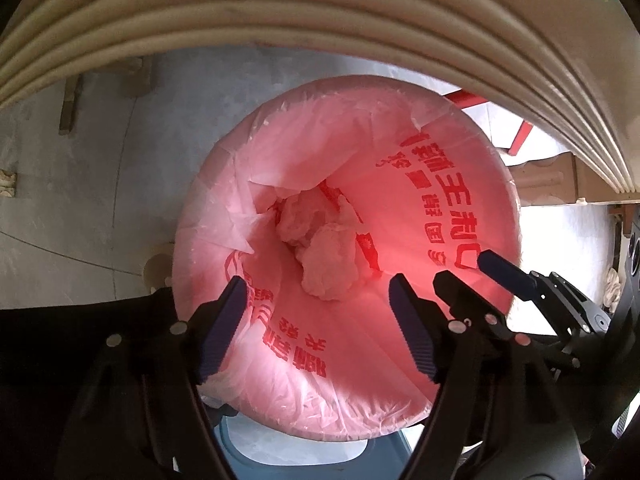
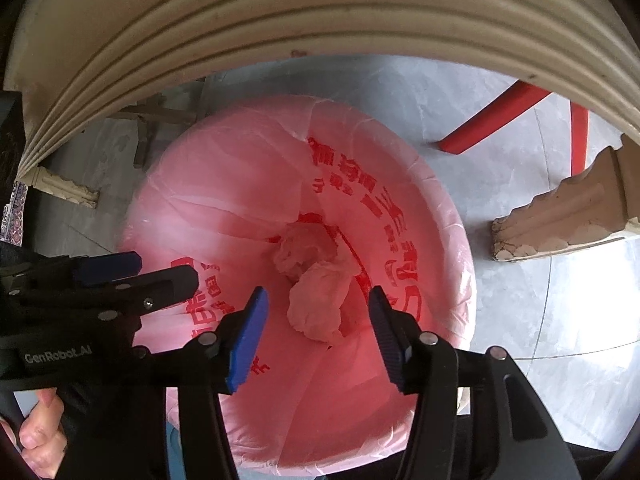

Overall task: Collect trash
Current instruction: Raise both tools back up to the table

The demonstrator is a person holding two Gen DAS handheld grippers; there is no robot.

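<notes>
A round bin lined with a pink bag (image 1: 420, 184) printed with red characters fills both views. At its bottom lie two crumpled white paper wads (image 1: 330, 266) (image 2: 316, 308), loose and touching each other. My left gripper (image 1: 318, 290) hangs over the bin mouth with its jaws apart and nothing between the blue pads. My right gripper (image 2: 318, 296) hangs beside it, also open and empty, high above the wads. Each gripper shows in the other's view: the right one (image 1: 464, 270) at the right, the left one (image 2: 166, 270) at the left.
A cream ribbed table edge (image 2: 320, 20) arches over the bin. On the grey tiled floor (image 2: 520, 280) stand red chair legs (image 2: 492, 116) and a carved beige furniture foot (image 2: 560, 216). A person's hand (image 2: 36, 432) grips the left tool's handle.
</notes>
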